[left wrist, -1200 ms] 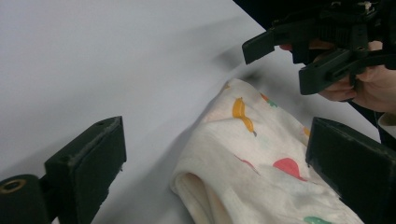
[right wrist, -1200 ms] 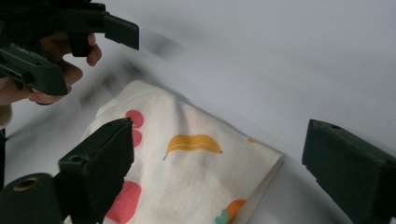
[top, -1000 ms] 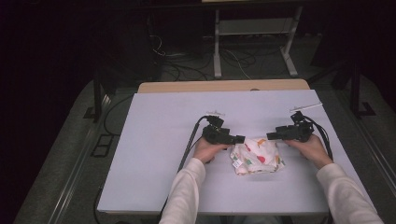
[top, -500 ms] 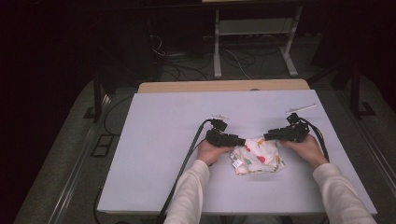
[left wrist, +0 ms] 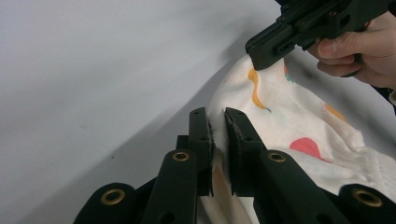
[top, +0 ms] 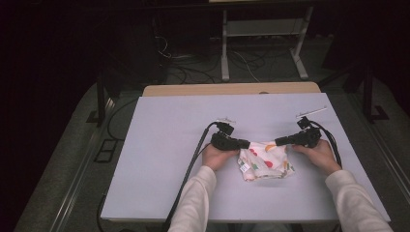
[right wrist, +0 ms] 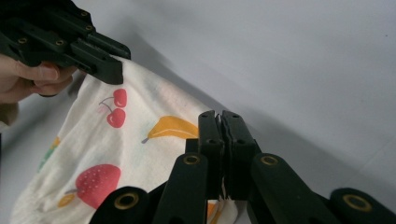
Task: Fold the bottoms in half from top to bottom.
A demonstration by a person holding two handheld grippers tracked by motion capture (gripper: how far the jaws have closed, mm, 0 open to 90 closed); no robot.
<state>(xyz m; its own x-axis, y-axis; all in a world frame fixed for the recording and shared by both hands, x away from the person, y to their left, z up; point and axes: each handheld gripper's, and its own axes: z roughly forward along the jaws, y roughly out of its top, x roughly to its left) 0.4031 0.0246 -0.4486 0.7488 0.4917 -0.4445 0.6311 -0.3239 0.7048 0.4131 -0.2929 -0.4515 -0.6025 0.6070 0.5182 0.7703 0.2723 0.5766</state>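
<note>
Both jaw pairs just closed: left gripper (top: 244,143) and right gripper (top: 280,142) each pinch far corner of white fruit-print cloth (top: 265,161), which lies crumpled on pale table (top: 159,145); ready to lift or spread

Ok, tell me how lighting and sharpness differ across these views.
High view: table evenly lit, surroundings nearly black, cloth slightly soft. Left gripper view: print crisp, near linkage blurred, soft shadow beside the cloth. Right gripper view: fruit print sharp, foreground blurred.
</note>
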